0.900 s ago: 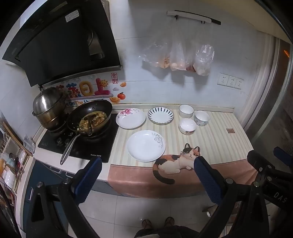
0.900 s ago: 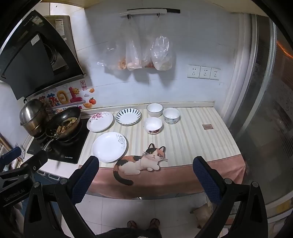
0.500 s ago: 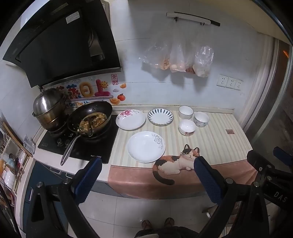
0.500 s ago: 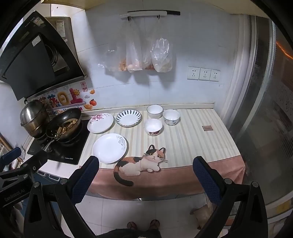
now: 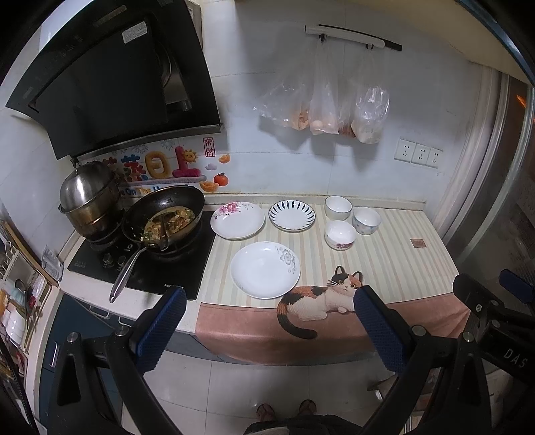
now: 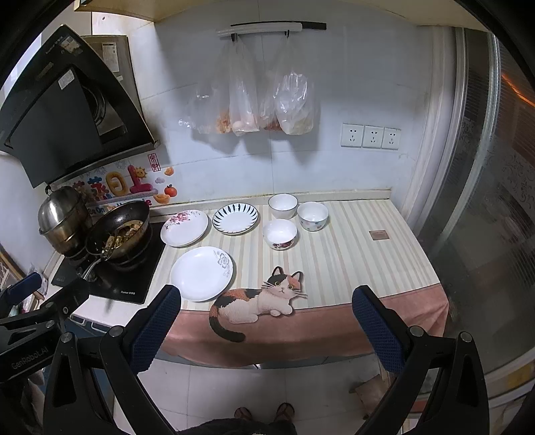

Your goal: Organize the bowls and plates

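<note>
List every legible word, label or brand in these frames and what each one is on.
"GenRobot.AI": on the left gripper's body, seen from the right wrist.
"DAS", cut off at the frame edge: on the right gripper's body, seen from the left wrist.
"On The", partly hidden: wall sticker behind the wok.
Large Chinese characters on that sticker: legible only as shapes.
Red seal sticker, range hood labels, cooktop brand: too small to read.
</note>
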{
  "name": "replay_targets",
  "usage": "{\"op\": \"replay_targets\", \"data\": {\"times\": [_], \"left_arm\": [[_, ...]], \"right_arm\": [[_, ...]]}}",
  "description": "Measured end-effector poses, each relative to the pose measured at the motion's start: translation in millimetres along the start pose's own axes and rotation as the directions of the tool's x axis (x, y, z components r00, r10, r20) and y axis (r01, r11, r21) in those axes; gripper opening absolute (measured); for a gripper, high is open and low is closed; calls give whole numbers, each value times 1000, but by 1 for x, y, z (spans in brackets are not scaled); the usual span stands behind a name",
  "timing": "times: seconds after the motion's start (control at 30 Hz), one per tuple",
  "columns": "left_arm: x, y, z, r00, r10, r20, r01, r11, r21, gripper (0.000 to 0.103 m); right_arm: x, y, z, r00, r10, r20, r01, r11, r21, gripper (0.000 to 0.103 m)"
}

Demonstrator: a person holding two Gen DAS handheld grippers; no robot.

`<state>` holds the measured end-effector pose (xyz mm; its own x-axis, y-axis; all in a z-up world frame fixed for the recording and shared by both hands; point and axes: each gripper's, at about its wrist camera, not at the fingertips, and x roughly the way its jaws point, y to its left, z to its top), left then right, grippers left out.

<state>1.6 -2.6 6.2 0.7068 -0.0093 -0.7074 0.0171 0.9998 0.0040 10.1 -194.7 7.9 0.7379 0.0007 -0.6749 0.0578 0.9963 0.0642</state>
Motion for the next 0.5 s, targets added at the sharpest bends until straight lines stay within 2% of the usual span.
{"op": "replay_targets", "data": {"times": [0.5], "left_arm": [[-2,2,-1,1000,-1,8,1,1000,-3,103]], "right_arm": [[-5,0,1,1000,6,8,-6,1000,4,103]]}}
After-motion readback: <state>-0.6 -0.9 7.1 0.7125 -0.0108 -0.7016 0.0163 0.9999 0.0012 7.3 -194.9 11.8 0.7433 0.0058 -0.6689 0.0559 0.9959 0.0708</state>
